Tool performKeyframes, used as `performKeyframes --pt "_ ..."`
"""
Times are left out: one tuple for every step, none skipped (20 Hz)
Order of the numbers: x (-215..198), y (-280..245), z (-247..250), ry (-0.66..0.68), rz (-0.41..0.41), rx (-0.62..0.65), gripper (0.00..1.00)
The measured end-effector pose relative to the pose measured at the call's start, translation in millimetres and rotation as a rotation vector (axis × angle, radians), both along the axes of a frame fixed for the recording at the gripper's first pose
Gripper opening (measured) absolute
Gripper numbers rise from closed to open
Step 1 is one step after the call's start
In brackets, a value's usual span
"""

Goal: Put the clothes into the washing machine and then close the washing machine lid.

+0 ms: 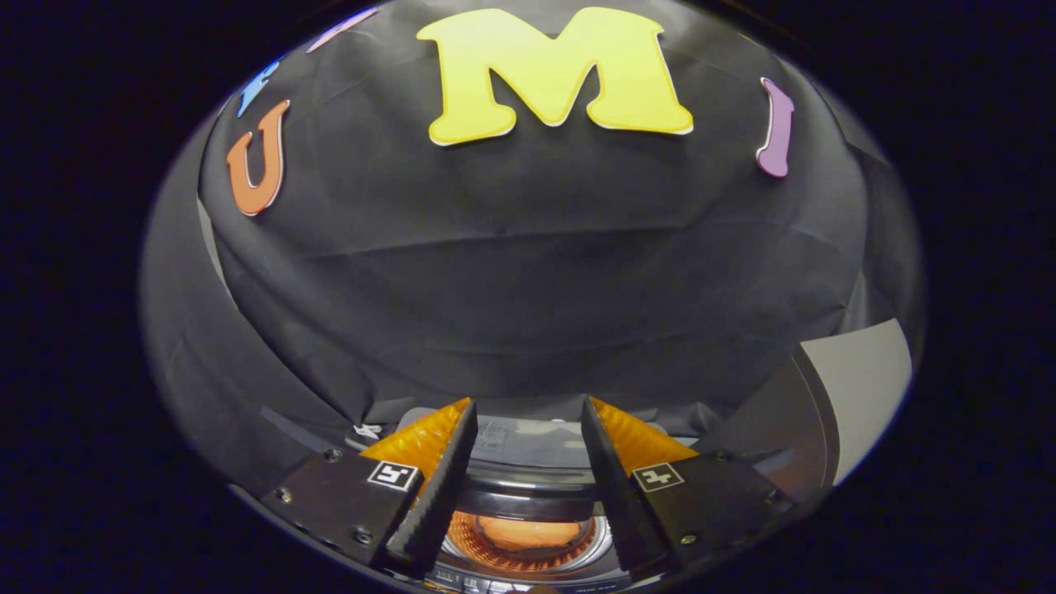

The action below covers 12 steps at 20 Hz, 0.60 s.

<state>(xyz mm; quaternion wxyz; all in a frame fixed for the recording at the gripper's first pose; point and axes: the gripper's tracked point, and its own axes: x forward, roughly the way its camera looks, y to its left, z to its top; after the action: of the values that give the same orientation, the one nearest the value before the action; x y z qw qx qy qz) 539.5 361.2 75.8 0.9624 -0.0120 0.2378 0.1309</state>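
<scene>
The gripper (528, 412) fingers are spread wide, holding nothing. Between them, an orange garment (528, 534) lies inside the round washing machine drum (528, 554).

The gripper (528, 417) hangs fingers apart, gripping nothing. Below, the washing machine (528, 487) mouth gapes unblocked (clothes (528, 532) inside); the booth wall (528, 280) closes off beyond.
</scene>
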Motion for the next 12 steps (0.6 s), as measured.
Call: performKeyframes --pt "-3.3 -0.7 -1.5 -0.006 0.000 0.002 0.80" --pt "-6.3 -1.9 -2.2 -0.012 0.000 0.005 0.80" --pt "-11.0 -0.9 -3.6 -0.021 0.000 0.006 0.80" --pt "-12.9 -1.3 -4.0 -0.028 0.001 0.007 0.80" --pt "-14.8 -2.5 -5.4 -0.035 0.001 0.009 0.80" --pt "-17.6 -3.1 -7.1 -0.041 0.003 0.009 0.80" --pt "-21.1 -3.4 -8.7 -0.045 0.004 0.010 0.80" --pt "-24.8 -4.0 -11.6 -0.049 0.006 0.010 0.80" --pt "-28.1 -4.2 -13.4 -0.050 0.009 0.009 0.80" --pt "-32.0 -5.6 -15.2 -0.054 0.013 0.008 0.80" --pt "-35.4 -5.8 -17.4 -0.058 0.021 0.005 0.80" --pt "-40.9 -6.0 -20.8 -0.062 0.029 0.001 0.80"
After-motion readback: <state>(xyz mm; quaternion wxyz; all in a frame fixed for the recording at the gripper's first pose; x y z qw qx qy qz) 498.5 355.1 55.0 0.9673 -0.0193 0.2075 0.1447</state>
